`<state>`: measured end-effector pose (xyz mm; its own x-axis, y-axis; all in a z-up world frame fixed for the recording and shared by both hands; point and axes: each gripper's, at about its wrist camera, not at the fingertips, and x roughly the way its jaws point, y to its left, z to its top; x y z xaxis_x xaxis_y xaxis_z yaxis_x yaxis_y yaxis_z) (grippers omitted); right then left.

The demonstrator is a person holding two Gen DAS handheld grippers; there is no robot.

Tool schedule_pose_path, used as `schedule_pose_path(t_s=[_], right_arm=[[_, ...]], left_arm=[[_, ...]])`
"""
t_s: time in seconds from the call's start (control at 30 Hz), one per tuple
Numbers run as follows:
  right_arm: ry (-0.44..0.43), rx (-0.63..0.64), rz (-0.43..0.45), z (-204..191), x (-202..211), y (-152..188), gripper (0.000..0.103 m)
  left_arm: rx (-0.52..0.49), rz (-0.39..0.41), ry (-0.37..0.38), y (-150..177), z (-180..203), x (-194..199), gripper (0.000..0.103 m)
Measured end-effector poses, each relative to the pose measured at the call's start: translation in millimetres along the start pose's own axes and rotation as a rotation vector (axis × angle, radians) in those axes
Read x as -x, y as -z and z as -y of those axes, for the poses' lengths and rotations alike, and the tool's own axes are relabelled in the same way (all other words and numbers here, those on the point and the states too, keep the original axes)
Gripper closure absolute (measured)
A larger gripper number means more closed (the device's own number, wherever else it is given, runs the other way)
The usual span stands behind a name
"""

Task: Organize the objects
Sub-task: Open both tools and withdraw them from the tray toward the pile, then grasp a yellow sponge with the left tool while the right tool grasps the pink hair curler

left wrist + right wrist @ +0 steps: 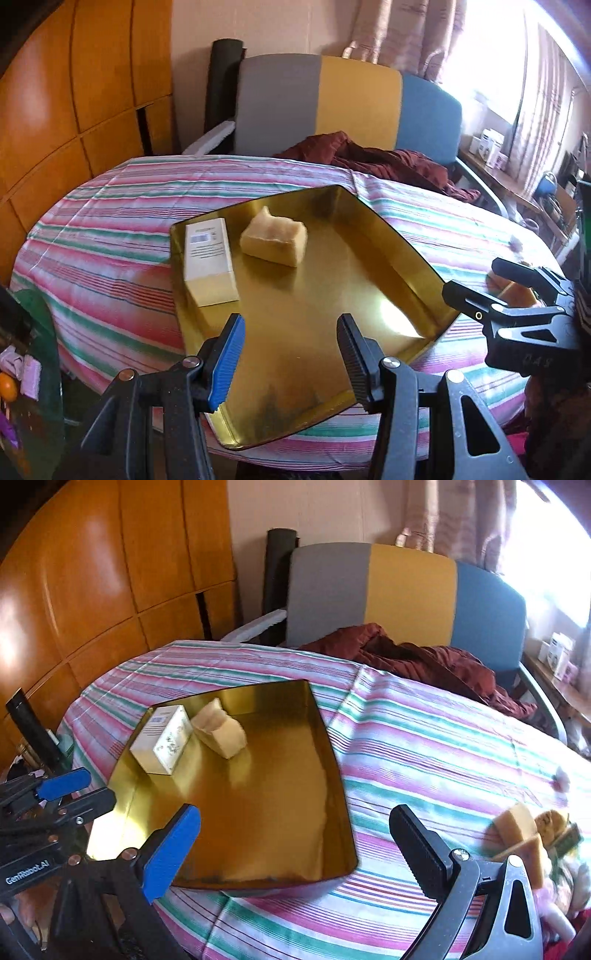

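A gold metal tray lies on the striped tablecloth. Inside it at the far left are a white box and a pale yellow sponge. My left gripper is open and empty over the tray's near end; it also shows at the left of the right wrist view. My right gripper is open and empty above the tray's near right corner; it also shows in the left wrist view. More sponges lie on the cloth at the far right.
A dark red cloth is heaped at the table's far edge, in front of a grey, yellow and blue chair. Wooden cabinets stand on the left. A cluttered shelf runs along the right.
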<state>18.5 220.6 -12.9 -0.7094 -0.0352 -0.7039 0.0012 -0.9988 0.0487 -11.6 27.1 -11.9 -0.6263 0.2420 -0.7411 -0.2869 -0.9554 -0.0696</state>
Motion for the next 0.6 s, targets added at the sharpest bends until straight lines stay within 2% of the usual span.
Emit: schedule_pose_path(t_s=[0.37, 0.6], right_arm=[[0.083, -0.105, -0.046, 54, 5, 26, 0.0], [0.197, -0.227, -0.049, 125, 33, 44, 0.0]], left_arm=[[-0.1, -0.109, 0.149, -2, 44, -24, 0.047], [-0.208, -0.14, 0.286, -9, 94, -28, 0.047]])
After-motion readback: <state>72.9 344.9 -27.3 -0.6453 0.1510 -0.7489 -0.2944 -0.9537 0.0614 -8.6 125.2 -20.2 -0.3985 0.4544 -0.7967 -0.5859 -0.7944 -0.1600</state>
